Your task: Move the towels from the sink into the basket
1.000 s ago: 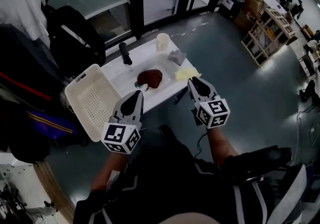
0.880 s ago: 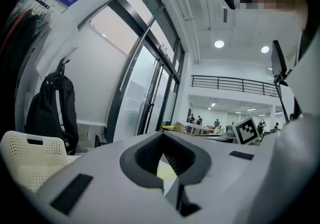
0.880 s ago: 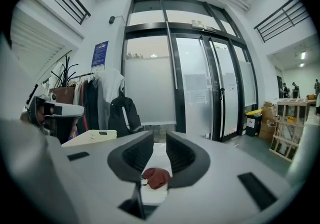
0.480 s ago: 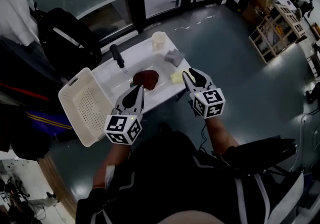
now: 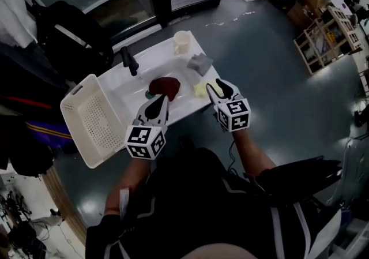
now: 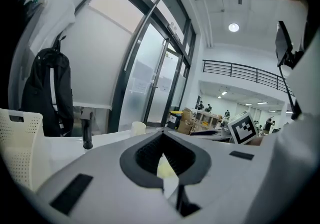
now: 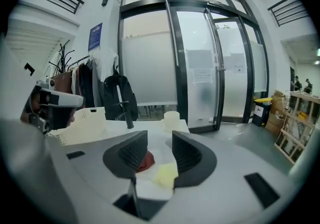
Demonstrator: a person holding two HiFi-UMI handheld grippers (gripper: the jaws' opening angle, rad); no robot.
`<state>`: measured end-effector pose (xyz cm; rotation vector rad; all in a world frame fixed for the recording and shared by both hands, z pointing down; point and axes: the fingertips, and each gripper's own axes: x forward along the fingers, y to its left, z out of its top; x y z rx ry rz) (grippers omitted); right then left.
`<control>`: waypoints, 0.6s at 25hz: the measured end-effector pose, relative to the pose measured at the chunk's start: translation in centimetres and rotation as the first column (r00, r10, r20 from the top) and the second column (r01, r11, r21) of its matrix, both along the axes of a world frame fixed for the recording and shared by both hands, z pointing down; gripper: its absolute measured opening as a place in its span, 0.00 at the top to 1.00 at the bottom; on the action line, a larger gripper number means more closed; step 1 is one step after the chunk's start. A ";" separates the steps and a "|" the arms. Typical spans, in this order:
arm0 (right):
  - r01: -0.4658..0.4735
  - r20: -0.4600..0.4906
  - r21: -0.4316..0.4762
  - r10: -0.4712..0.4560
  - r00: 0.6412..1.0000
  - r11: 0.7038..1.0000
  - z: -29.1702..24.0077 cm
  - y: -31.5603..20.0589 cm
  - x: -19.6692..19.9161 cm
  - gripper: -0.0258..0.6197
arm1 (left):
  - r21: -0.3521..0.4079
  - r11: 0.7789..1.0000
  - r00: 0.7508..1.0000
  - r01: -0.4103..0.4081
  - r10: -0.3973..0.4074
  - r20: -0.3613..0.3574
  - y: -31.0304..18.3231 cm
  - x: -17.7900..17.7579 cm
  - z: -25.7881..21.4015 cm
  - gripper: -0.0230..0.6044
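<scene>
Your right tool (image 5: 213,86) has its jaws apart, having just been opening, and they grip nothing; in the right gripper view the gap between them (image 7: 160,140) frames the yellow towel (image 7: 165,174) low in the middle and the dark red towel (image 7: 145,160) to its left. In the head view the yellow towel (image 5: 200,89) lies just left of that tool's tips, at the right end of the sink (image 5: 138,87). Your left tool (image 5: 159,102) has its jaws together at the tips and holds nothing. The dark red towel (image 5: 165,86) sits in the sink just above those tips. Further up and to the right, a grey towel (image 5: 199,63) lies on the white tabletop (image 5: 155,56), with a pale cup (image 5: 182,42) above it. A black faucet (image 5: 129,60) stands at the sink's upper left. The white basket (image 5: 92,119) lies at the left of the frame, beside the sink's left end, with your left tool between it and the towels.
</scene>
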<state>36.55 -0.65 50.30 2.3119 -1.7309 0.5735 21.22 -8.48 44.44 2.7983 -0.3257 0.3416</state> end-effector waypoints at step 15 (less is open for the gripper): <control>0.047 0.036 -0.164 -0.042 0.998 0.985 9.1 -0.6 3.1 0.60 | -0.087 0.996 0.987 -0.003 0.017 0.162 -0.1 5.1 9.5 0.96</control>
